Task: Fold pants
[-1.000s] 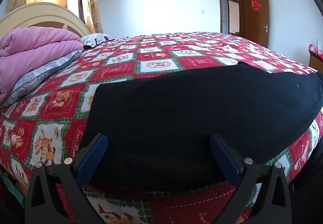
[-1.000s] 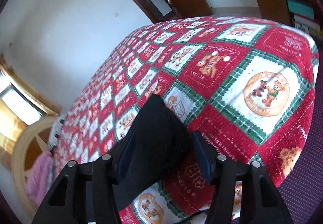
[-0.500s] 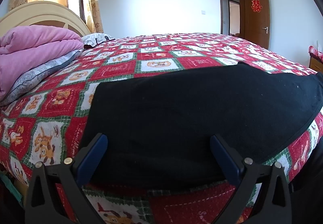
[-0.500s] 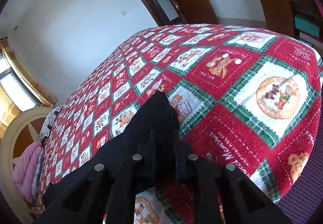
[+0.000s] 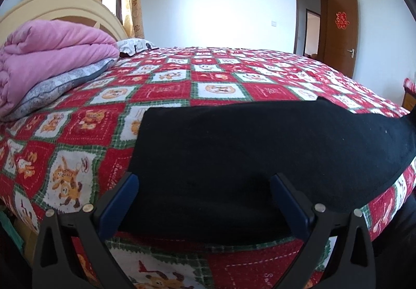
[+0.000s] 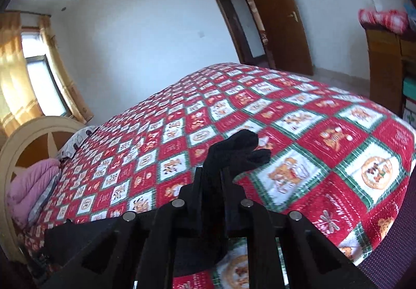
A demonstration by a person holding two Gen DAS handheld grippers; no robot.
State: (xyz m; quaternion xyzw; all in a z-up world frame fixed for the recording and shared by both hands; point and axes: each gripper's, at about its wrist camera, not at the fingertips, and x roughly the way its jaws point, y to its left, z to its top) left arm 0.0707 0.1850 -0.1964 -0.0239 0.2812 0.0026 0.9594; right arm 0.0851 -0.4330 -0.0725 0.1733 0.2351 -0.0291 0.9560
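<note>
Black pants lie flat across the near side of a bed with a red, green and white patchwork quilt. My left gripper is open, its blue fingers spread wide over the pants' near edge by the bed's front, not pressing on the cloth. In the right wrist view my right gripper is shut on one end of the pants. That end sticks up bunched past the fingertips, raised off the quilt.
A folded pink duvet on a grey pillow sits at the left by the cream headboard. An open brown door is at the far right. A wooden cabinet stands right of the bed.
My right gripper closed on the pants' end, then rose and rolled, pulling the cloth up off the quilt. My left gripper stayed open in the same place.
</note>
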